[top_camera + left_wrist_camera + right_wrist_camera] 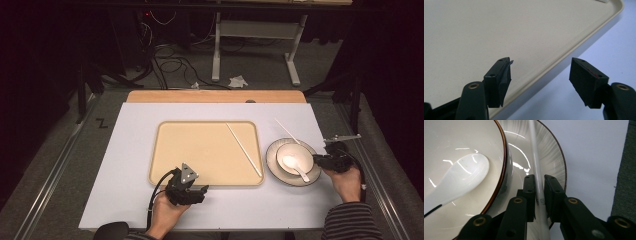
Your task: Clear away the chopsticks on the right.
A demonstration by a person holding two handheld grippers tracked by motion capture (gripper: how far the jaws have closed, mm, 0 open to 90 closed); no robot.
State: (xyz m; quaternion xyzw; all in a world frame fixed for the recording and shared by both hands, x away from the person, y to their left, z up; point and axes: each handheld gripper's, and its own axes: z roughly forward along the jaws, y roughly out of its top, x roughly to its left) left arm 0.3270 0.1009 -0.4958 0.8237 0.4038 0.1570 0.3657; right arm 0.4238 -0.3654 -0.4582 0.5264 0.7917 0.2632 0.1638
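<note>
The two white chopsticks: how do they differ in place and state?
One chopstick lies loose on the beige tray, untouched. The other chopstick rests across the plate beside the bowl, with the right tool closed on its near end. Both are thin, white and slanted alike.

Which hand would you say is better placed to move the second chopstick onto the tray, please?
Right: the right gripper already clamps the chopstick over the plate; the left gripper hangs open at the tray rim.
</note>
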